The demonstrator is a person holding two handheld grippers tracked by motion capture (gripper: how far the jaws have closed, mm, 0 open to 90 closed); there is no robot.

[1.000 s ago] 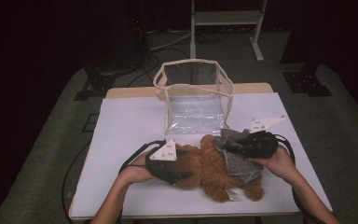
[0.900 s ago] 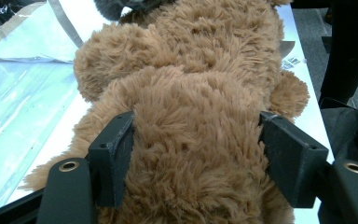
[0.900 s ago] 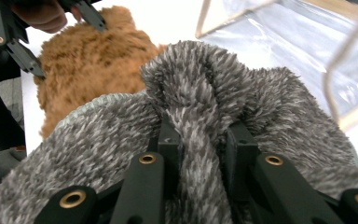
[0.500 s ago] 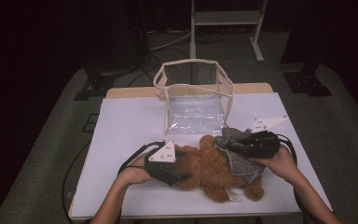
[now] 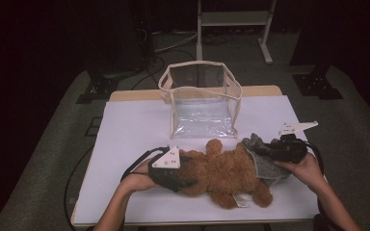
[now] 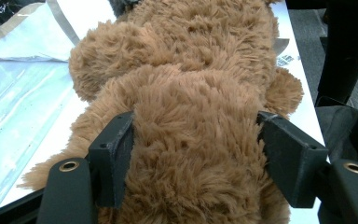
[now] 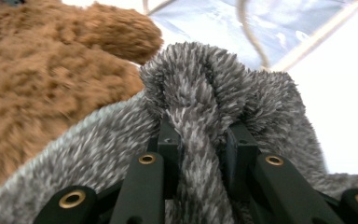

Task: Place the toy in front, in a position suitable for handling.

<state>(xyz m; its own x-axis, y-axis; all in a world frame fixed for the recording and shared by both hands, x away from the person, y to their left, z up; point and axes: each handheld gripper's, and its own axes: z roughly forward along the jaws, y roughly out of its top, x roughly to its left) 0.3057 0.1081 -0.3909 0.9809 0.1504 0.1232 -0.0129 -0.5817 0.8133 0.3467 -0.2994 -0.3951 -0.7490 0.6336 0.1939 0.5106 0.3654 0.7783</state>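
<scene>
A brown teddy bear (image 5: 221, 173) lies on its side on the white table (image 5: 135, 130), with a grey fuzzy garment (image 5: 266, 163) around its right-hand end. My left gripper (image 5: 189, 176) is shut on the bear's left end. In the left gripper view the two black jaws (image 6: 193, 135) press into the brown fur (image 6: 186, 70) from both sides. My right gripper (image 5: 264, 149) is shut on a bunched fold of the grey garment (image 7: 214, 79), pinched between its jaws (image 7: 200, 135). The bear's fur (image 7: 42, 74) lies just left of that fold.
A clear plastic bag with beige trim (image 5: 200, 98) stands open-topped at the table's far middle, just behind the bear. A white tag (image 5: 241, 201) sticks out by the bear's foot. The table's front edge lies close below the bear. Dark floor surrounds the table.
My right gripper has shifted to the right and slightly nearer with the grey garment in its jaws, drawing the fabric along the bear. The left gripper and the bear's left end stayed put.
</scene>
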